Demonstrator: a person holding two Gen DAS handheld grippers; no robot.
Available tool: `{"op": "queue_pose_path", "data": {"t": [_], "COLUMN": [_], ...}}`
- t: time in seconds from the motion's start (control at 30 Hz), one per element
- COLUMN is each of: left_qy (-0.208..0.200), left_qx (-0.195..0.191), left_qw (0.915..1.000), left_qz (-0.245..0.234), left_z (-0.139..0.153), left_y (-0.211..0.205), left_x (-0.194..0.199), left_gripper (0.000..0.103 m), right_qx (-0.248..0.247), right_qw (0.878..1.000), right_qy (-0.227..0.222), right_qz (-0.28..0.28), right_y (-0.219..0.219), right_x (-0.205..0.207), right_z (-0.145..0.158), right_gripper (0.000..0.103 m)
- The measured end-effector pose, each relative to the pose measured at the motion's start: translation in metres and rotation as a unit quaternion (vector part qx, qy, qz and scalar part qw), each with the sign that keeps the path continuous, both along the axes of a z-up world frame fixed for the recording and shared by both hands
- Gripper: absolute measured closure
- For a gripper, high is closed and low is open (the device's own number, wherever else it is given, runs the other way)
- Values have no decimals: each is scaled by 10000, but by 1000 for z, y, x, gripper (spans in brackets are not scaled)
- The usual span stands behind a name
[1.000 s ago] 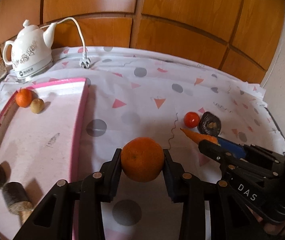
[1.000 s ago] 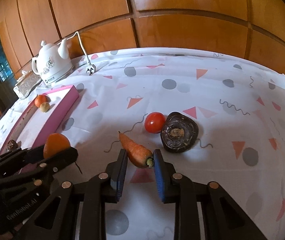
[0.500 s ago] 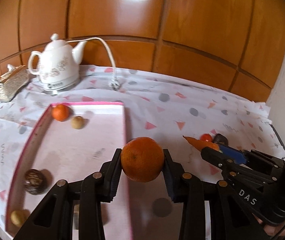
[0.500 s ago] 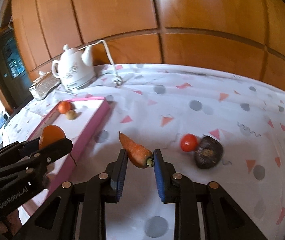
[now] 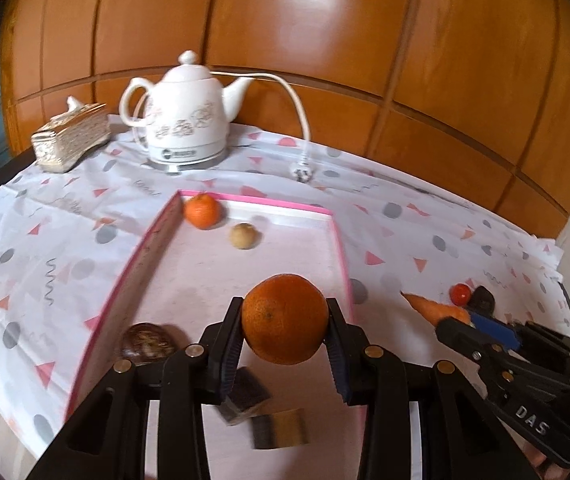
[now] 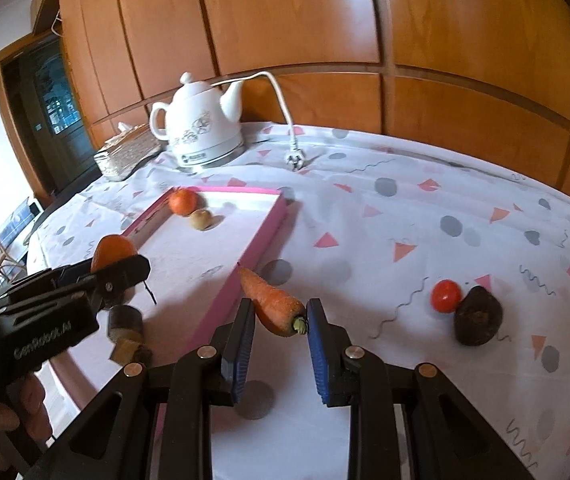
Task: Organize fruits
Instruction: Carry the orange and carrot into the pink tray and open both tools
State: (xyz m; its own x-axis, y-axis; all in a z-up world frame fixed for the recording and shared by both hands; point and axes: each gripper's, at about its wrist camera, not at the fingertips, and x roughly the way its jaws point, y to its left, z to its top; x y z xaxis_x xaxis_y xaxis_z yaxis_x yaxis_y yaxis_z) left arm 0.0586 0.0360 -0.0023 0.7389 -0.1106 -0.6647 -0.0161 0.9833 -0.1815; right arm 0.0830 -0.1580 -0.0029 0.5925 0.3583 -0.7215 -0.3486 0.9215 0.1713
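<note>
We grip orange (image 5: pixel 284 319) in left tongs (image 5: pixel 285 344) over pink tray (image 5: pixel 341 248); right tongs (image 6: pixel 279 330) clamp carrot (image 6: pixel 273 302).

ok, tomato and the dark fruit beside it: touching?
Cannot tell. In the right wrist view the tomato meets the dark fruit with no visible gap, but overlap could hide one.

Counts on the table and in the tray

Two oranges (image 5: pixel 284 319) (image 5: pixel 201 210), one carrot (image 6: pixel 275 304), one tomato (image 6: pixel 445 295), one dark root (image 6: pixel 477 315), one small tan fruit (image 5: pixel 242 235), one kettle (image 5: pixel 183 122), one pink tray (image 5: pixel 257 201), and perhaps three brownish items (image 5: pixel 147 340) at its near edge, too blurred to count surely.
</note>
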Motion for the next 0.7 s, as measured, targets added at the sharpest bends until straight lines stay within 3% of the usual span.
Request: {"op": "queue_pose_path", "data": {"t": [0.37,0.7], "left_qy": [1,48], "left_qx": [-265,-368], "left_qw": [9980,9982], "left_qz": [574,474], "left_z": [2,0], "left_y": [62,65], "left_x": [-8,-1], "left_gripper": [64,64], "right_qx": [-3,-105], "right_qw": [9985,9965], "right_qy": [94,166], "right_qz": [531,807], "right_y": [40,72], "right_x": [-9,-3], "right_z": [-2,-5], "right_gripper": [77,77]}}
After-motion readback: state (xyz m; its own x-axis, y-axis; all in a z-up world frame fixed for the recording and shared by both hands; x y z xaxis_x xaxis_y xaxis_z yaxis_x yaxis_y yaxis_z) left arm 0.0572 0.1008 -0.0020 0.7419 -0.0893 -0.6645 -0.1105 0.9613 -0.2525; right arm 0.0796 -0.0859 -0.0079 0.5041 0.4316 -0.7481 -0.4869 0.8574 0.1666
